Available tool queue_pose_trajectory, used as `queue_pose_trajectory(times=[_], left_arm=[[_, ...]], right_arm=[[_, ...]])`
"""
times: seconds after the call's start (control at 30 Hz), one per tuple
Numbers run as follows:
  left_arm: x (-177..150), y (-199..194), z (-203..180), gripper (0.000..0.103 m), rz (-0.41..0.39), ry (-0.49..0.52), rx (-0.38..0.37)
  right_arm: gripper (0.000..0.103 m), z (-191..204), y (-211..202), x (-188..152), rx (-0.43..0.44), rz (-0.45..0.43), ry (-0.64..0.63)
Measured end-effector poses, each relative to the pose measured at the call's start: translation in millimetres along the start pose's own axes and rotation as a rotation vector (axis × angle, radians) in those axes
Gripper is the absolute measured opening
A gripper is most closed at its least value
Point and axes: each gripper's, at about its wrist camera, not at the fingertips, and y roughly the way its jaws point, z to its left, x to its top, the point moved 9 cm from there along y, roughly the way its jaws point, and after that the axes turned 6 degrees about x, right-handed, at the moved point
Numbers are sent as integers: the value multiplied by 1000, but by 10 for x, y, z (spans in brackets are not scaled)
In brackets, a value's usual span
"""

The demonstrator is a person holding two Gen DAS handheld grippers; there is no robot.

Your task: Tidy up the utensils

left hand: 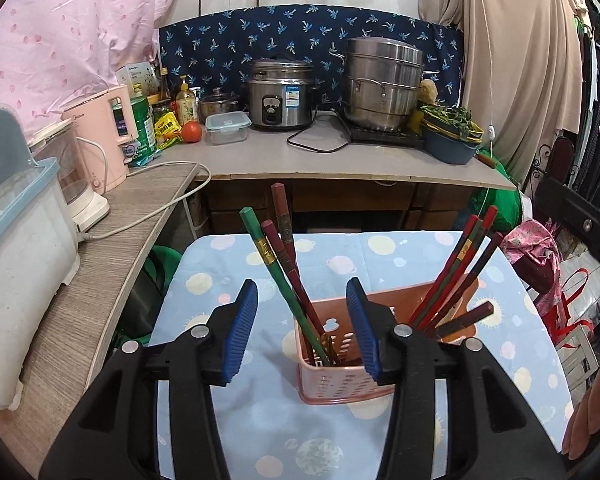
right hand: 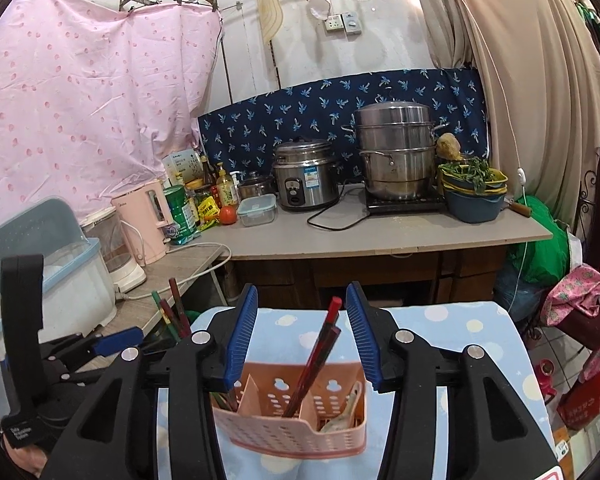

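A pink perforated utensil basket (left hand: 332, 380) stands on a small table with a blue planet-print cloth (left hand: 260, 412). Red and green chopsticks (left hand: 284, 272) lean out of its left compartment, and more chopsticks (left hand: 456, 276) lean out to the right. My left gripper (left hand: 306, 328) is open and empty, just in front of the basket's left part. In the right wrist view the basket (right hand: 296, 428) shows three compartments, with red chopsticks (right hand: 320, 352) in the middle one and a pale spoon (right hand: 342, 416) in the right one. My right gripper (right hand: 302, 336) is open and empty above it.
A counter (left hand: 340, 156) behind holds a rice cooker (left hand: 280, 96), a steel steamer pot (left hand: 384, 84), a blue bowl of greens (left hand: 452, 136), bottles, a tomato and a pink kettle (left hand: 104, 140). A wood-grain side shelf (left hand: 60, 320) with a white bin stands at left.
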Motion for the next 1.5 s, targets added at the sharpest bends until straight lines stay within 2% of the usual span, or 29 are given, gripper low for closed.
queue_pose_trajectory(times=[0.27, 0.5, 0.63, 0.7, 0.87, 1.0, 1.13, 1.23, 1.37, 1.5], left_arm=[[-92, -194, 29, 48, -14, 10, 20], [-213, -424, 20, 62, -34, 25, 36], [-306, -544, 5, 71, -41, 34, 40], [-358, -600, 16, 76, -42, 32, 41], [-504, -696, 20, 83, -39, 33, 52], [-641, -742, 20, 86, -26, 32, 49], [-794, -755, 41, 89, -5, 23, 51], [-918, -763, 63, 91, 11, 19, 62], [-1058, -777, 78, 94, 29, 16, 73], [-1182, -795, 71, 95, 40, 16, 84]], right_arm=[[53, 32, -148, -322, -2, 63, 6], [56, 41, -301, -623, -15, 130, 49], [66, 63, -397, -793, -35, 164, 40], [68, 83, -440, -875, -44, 181, 31], [76, 106, -541, -1058, -64, 217, 21], [83, 115, -610, -1182, -79, 232, 12], [84, 95, -657, -1302, -84, 259, 20], [96, 80, -691, -1404, -83, 277, 39], [96, 87, -755, -1534, -92, 299, 48], [96, 100, -857, -1599, -110, 285, 52]])
